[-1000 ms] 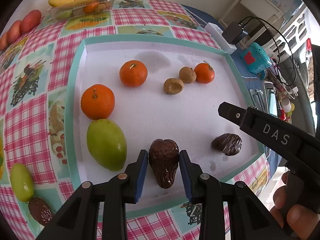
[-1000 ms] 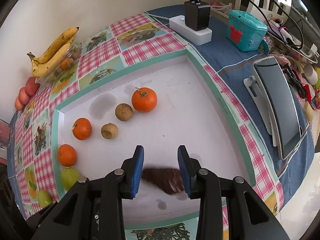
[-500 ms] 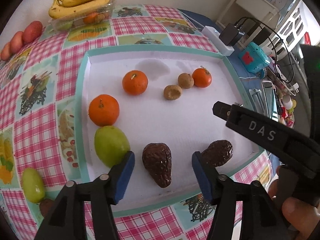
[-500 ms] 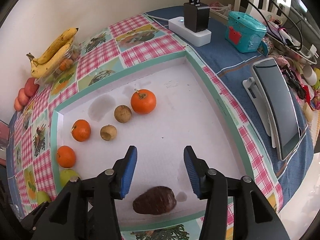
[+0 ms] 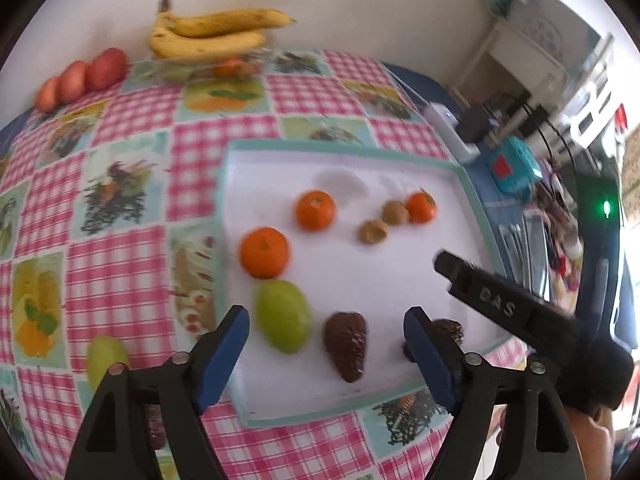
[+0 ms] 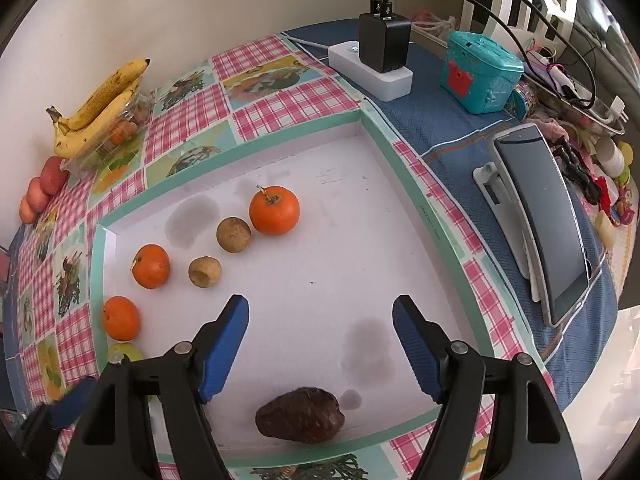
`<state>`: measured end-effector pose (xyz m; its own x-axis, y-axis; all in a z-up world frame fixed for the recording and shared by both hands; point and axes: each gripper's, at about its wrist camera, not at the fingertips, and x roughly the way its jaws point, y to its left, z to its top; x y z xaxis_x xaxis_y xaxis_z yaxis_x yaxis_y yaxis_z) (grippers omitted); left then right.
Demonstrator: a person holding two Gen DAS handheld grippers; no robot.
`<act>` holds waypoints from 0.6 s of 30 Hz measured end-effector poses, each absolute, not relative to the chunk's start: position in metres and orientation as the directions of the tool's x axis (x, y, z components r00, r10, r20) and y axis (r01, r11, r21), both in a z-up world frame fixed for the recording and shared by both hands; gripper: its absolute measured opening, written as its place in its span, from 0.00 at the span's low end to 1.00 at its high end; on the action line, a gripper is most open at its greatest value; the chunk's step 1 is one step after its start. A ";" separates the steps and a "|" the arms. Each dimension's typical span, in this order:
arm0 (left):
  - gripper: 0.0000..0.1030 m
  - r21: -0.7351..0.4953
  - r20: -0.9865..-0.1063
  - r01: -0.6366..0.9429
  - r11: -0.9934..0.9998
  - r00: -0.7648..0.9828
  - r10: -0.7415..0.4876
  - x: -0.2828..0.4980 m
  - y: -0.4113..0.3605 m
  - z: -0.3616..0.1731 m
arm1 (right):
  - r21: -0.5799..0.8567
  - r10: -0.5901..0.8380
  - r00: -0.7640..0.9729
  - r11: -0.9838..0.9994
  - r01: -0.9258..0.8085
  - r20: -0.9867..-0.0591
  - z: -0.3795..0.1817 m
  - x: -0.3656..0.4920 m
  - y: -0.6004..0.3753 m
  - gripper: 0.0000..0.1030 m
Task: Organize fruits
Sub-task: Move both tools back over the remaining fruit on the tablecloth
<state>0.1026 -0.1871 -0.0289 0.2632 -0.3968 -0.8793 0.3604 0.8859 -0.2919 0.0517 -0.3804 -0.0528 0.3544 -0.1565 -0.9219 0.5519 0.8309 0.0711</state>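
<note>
A white tray (image 5: pixel 400 272) with a teal rim holds three oranges (image 5: pixel 265 252), two small brown fruits (image 5: pixel 373 232), a green mango (image 5: pixel 283 316) and two dark brown fruits (image 5: pixel 346 345). My left gripper (image 5: pixel 326 354) is open and empty, raised above the tray's near edge. My right gripper (image 6: pixel 320 350) is open and empty above one dark brown fruit (image 6: pixel 300 420), which lies on the tray (image 6: pixel 360 240) near its front rim. The right gripper also shows in the left wrist view (image 5: pixel 500 308).
Bananas (image 5: pixel 212 36) on a clear box and red fruits (image 5: pixel 80 80) lie at the table's far side. Another green fruit (image 5: pixel 105 358) lies on the checked cloth left of the tray. A power strip (image 6: pixel 372 68), teal box (image 6: pixel 480 72) and tablet (image 6: pixel 540 216) stand right.
Both grippers opened, let go of the dark brown fruits on the tray, and pulled back and up. The left view shifted leftward.
</note>
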 end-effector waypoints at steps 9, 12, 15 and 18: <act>1.00 -0.072 -0.882 0.088 0.993 0.460 -0.105 0.126 -0.114 -0.027 | 0.056 -0.153 0.354 0.855 0.516 -0.922 -0.054 0.058 -0.367 0.76; 1.00 -0.070 -0.881 0.008 0.998 0.468 -0.065 0.130 -0.088 -0.028 | 0.059 -0.149 0.363 0.862 0.503 -0.920 -0.052 0.059 -0.361 0.76; 1.00 -0.076 -0.879 -0.039 0.996 0.474 -0.049 0.132 -0.069 -0.028 | 0.059 -0.149 0.378 0.872 0.486 -0.914 -0.050 0.062 -0.355 0.77; 1.00 -0.084 -0.875 -0.066 0.994 0.482 -0.042 0.134 -0.059 -0.027 | 0.056 -0.155 0.402 0.883 0.466 -0.903 -0.046 0.065 -0.346 0.95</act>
<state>0.1342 -0.0587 -0.0273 0.4815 -0.0417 -0.8754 -0.0663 0.9943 -0.0838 0.0649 -0.3457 -0.0456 0.4016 -0.1547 -0.9026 0.4663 0.8829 0.0562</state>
